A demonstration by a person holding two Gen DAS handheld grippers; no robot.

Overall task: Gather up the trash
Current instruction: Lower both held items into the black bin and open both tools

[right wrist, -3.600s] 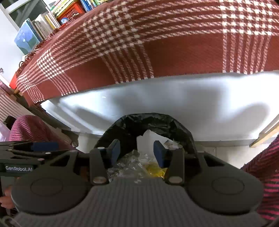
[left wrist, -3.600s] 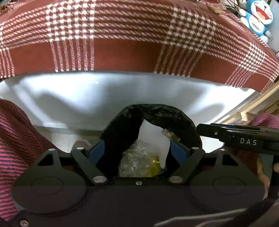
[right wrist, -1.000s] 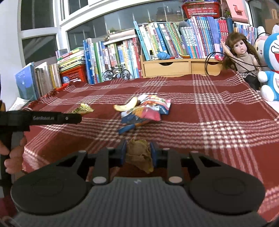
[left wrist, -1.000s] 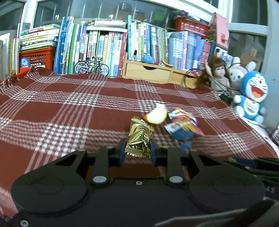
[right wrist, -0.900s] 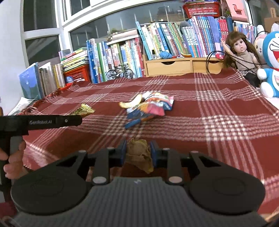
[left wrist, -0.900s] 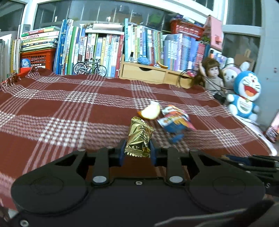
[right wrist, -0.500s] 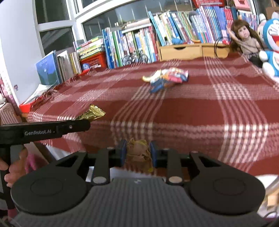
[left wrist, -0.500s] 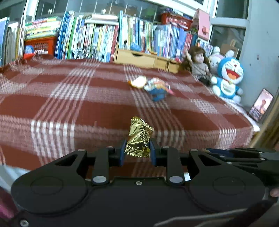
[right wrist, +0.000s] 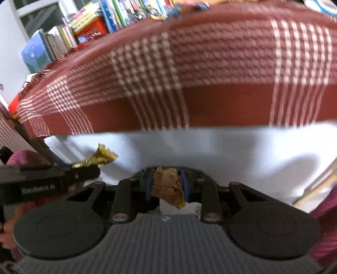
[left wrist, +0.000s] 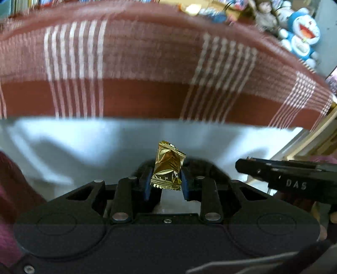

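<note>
Both grippers [left wrist: 166, 185] [right wrist: 166, 185] seemingly clamped, angled down

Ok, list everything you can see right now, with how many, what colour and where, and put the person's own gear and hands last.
gold candy wrapper: one, gold foil, upright between the left claw's pads
crumpled brown wrapper: one, yellow-brown, between the right claw's pads
plaid blanket: one, dark red with white checks, over the bed
white sheet: one, white, below the blanket's edge
trash bin liner: one, black, behind the left claw, mostly hidden
snack litter: a few blurred pieces, far on the blanket
books: many, mixed colours, far left
Doraemon toys: two, blue and white, far right
left claw: shut on gold wrapper
right claw: shut on brown wrapper
hand: one, left edge
</note>
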